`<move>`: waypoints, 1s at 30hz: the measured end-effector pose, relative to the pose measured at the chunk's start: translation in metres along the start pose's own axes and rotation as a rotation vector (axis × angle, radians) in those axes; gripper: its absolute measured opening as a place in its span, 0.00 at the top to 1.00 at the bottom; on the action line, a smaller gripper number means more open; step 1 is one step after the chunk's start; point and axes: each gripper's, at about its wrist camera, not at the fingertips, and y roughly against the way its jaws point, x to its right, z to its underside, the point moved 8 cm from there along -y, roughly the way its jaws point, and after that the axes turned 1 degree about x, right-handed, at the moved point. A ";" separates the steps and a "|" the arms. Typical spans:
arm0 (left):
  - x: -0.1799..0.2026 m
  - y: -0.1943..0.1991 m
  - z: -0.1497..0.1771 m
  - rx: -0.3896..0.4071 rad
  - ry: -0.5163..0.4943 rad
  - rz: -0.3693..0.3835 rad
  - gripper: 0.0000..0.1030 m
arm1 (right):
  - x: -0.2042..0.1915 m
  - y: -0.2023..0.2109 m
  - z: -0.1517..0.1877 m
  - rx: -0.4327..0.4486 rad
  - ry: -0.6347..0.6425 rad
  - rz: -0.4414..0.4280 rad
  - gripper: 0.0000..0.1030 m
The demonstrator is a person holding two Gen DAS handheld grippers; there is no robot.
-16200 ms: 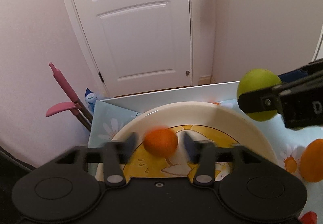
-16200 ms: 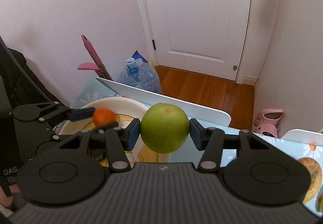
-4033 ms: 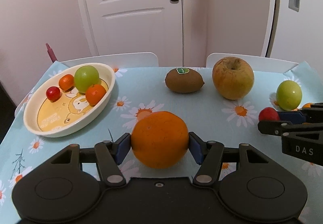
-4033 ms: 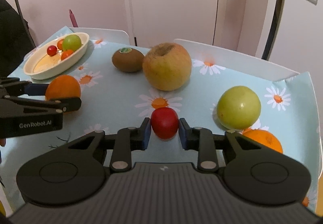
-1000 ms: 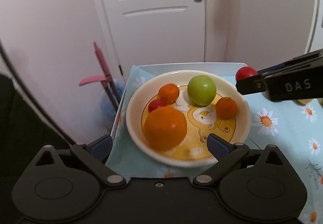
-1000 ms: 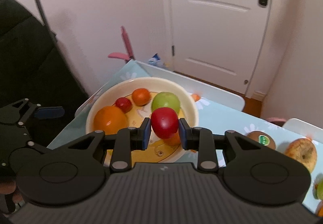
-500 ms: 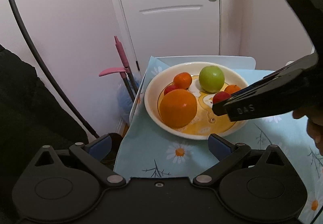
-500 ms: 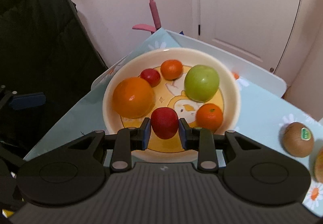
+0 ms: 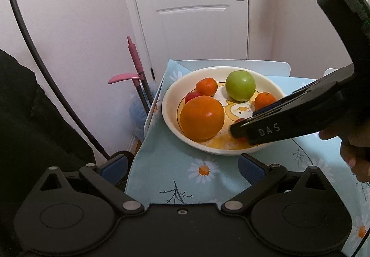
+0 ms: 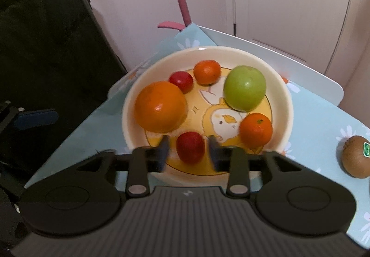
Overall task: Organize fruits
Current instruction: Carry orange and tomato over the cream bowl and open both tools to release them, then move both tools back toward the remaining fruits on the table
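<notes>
The cream bowl (image 10: 288, 104) holds a large orange (image 10: 160, 106), a green apple (image 10: 245, 88), two small oranges (image 10: 255, 130) and a small red fruit (image 10: 181, 81). My right gripper (image 10: 188, 151) is open over the bowl's near side, its jaws apart on either side of a second red fruit (image 10: 190, 147) that lies in the bowl. My left gripper (image 9: 182, 164) is open and empty, held back from the bowl (image 9: 171, 118) over the tablecloth. In the left wrist view the right gripper (image 9: 254, 127) reaches into the bowl from the right and hides most of that red fruit.
A kiwi (image 10: 356, 156) lies on the daisy tablecloth (image 9: 175, 173) to the right of the bowl. A pink-handled broom (image 9: 136, 67) leans beyond the table's far left corner. A white door (image 9: 198, 7) is behind. A dark chair (image 10: 46, 37) stands at the left.
My right gripper has opened and let the red fruit go into the bowl's near side. My left gripper has drawn back a little, still open.
</notes>
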 end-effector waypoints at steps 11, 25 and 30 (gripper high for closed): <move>0.001 0.019 -0.010 0.035 -0.005 0.004 0.00 | 0.006 0.046 -0.007 0.081 -0.051 0.061 0.00; 0.033 0.055 -0.042 0.114 -0.027 0.158 0.00 | 0.048 0.149 0.011 0.156 -0.224 0.264 0.00; 0.059 0.060 -0.055 0.152 -0.085 0.214 0.00 | 0.081 0.189 0.032 0.190 -0.288 0.364 0.00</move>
